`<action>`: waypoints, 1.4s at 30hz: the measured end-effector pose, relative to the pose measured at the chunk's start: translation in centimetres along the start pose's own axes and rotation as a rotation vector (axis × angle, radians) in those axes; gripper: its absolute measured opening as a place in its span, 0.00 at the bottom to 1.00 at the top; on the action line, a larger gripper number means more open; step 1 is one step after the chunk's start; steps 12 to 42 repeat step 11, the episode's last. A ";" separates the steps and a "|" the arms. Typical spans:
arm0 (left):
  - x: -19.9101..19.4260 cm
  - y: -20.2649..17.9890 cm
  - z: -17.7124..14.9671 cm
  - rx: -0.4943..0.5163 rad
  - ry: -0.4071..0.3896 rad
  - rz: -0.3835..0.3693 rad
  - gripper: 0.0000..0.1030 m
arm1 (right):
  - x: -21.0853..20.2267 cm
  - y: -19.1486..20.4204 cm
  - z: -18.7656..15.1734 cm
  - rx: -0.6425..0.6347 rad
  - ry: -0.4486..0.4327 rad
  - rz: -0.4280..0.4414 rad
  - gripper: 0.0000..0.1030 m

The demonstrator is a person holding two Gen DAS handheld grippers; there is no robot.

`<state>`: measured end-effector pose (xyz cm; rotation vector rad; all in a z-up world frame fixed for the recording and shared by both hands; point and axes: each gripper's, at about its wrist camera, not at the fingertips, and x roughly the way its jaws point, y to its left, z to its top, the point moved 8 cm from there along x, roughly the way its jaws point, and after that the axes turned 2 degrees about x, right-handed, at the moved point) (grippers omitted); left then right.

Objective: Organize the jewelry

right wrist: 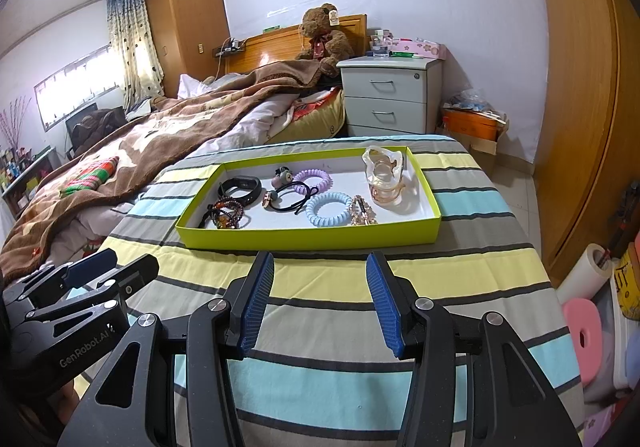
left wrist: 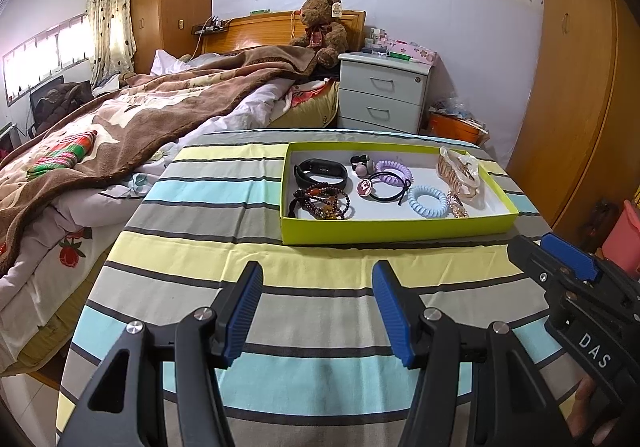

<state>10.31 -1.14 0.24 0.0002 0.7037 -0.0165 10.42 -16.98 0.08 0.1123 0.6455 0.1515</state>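
Striped cloth (left wrist: 192,259) covered the table beside an unmade bed (left wrist: 120,135). At frame centre sat the lime-green tray (right wrist: 312,237), holding a black fitness band (right wrist: 244,189), beaded bracelets (right wrist: 226,213) and coil hair ties (right wrist: 328,209). Lower frame, the left gripper (left wrist: 318,311) and right gripper (right wrist: 320,299) hovered wide open, holding nothing.

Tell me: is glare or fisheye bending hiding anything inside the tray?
Left wrist view: window blown out, green tray evenly lit, contents sharp. Right wrist view: tray also clear; edges bow, the wardrobe curves, corners go dark.
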 end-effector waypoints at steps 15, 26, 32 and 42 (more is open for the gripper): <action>-0.3 0.3 -0.2 -0.007 -0.001 -0.007 0.57 | 0.0 0.0 0.0 -0.001 -0.001 0.000 0.48; -0.3 0.3 -0.2 -0.007 -0.001 -0.007 0.57 | 0.0 0.0 0.0 -0.001 -0.001 0.000 0.48; -0.3 0.3 -0.2 -0.007 -0.001 -0.007 0.57 | 0.0 0.0 0.0 -0.001 -0.001 0.000 0.48; -0.3 0.3 -0.2 -0.007 -0.001 -0.007 0.57 | 0.0 0.0 0.0 -0.001 -0.001 0.000 0.48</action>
